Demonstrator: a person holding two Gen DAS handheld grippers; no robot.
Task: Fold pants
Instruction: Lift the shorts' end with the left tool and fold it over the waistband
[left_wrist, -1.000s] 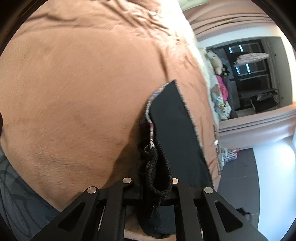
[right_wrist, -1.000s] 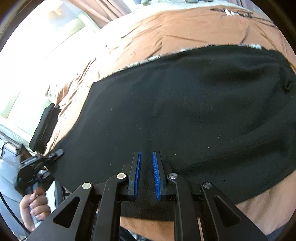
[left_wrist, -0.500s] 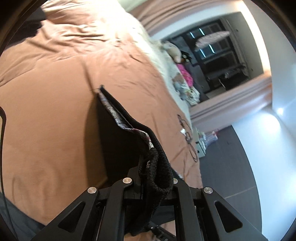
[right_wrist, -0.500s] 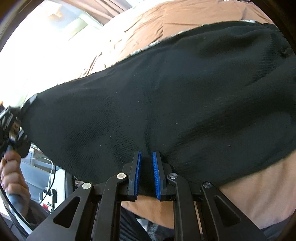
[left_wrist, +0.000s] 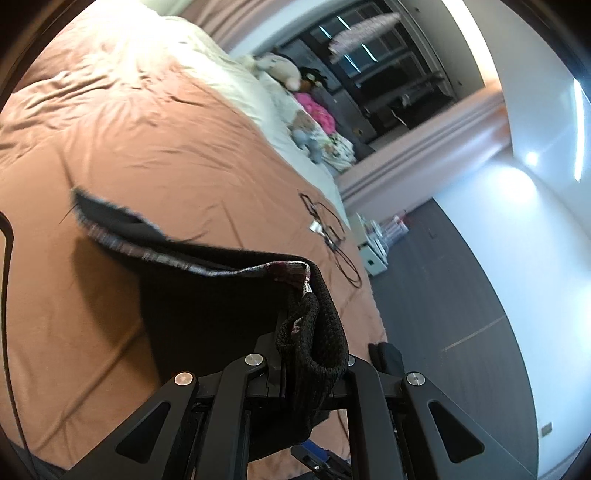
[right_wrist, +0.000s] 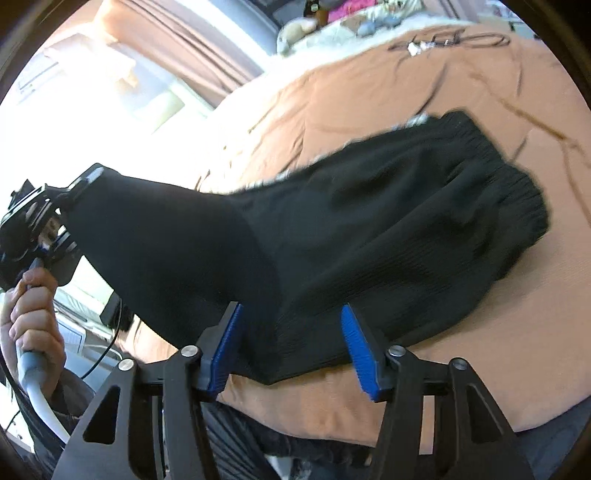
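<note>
Right wrist view: black knit pants (right_wrist: 369, 236), draped over rust-brown bedspread (right_wrist: 480, 350) — fold underway. Right gripper (right_wrist: 291, 343) has just been opening, blue pads clear of the hem between them. Left gripper (left_wrist: 314, 365) clamps the ribbed cuff, lifted. Next — likely carry cuff across, lay flat.

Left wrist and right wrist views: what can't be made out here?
- Left tongs, left wrist view: the pads are hidden by the bunched pants.
- Items by the pillows, left wrist view: too small and blurred to identify.
- Pants' far end, right wrist view: motion blur.
- Right tongs stand open; contact with the fabric is unclear.
</note>
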